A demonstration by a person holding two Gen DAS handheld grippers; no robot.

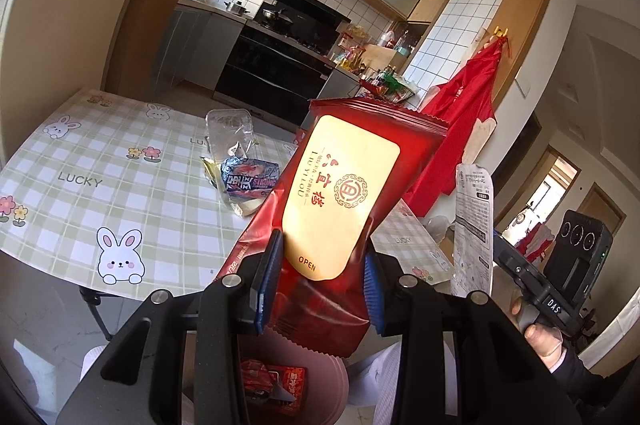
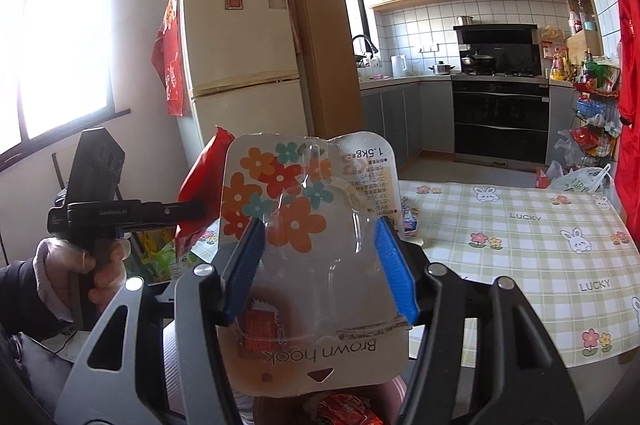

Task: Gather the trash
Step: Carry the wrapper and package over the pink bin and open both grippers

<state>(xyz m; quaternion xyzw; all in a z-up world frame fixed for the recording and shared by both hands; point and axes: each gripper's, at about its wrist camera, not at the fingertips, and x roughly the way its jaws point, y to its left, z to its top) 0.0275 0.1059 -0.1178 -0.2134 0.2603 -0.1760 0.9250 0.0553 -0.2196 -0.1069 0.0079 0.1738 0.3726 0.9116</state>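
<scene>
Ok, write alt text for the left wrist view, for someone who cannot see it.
The left gripper holds a red and gold snack wrapper upright between its blue pads, above a pink bin. Behind it, more wrappers lie on a checked bunny tablecloth; at right, the other gripper holds a white card.

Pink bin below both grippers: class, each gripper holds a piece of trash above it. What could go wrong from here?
The red wrapper in the left gripper is long and may snag on the pink bin rim. The hook card in the right gripper is broad and could flutter past it.
</scene>
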